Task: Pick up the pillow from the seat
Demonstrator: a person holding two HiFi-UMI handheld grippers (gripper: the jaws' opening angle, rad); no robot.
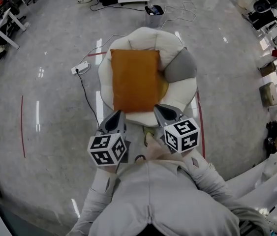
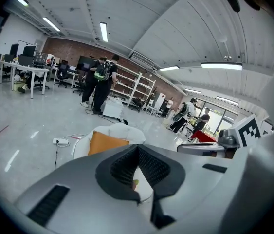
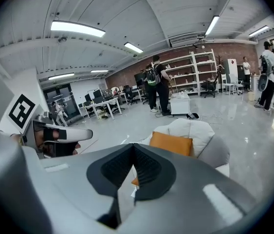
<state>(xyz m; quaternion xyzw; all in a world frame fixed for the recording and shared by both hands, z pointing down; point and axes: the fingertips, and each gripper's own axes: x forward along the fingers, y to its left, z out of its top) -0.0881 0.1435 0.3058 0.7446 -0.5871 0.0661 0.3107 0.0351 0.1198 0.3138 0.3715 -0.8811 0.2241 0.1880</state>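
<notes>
Both pairs of jaws are closed tip to tip, with nothing between them. We see this in each gripper's own view, where the dark ribbed pads of the left gripper [image 2: 137, 148] and of the right gripper [image 3: 134, 146] meet at a point.

Only the head view shows how we stand. Pale sleeves [image 1: 204, 176] reach forward from the body. The left gripper [image 1: 120, 113] and right gripper [image 1: 157, 107] are held side by side and near each other, both pointing forward toward the seat [image 1: 148, 37]. Their marker cubes [image 1: 107, 149] face up toward the camera. The tips sit over the seat's near rim, and neither holds anything.

The orange pillow [image 1: 134, 80] lies flat in the middle of the round white seat, with its long side running away from us. A grey pad [image 1: 180, 66] lies against the seat's right side. A white power strip [image 1: 80, 68] lies on the grey floor [image 1: 45, 112] to the left of the seat.

The gripper views show what the steep downward look misses. Each one catches the other gripper's cube at its edge [image 2: 248, 128]. Both show the pillow [image 2: 105, 143] [image 3: 172, 143] ahead of the tips and apart from them. Farther off, people [image 2: 100, 82] stand by shelves [image 3: 195, 72] under long ceiling lights [image 3: 77, 29].
</notes>
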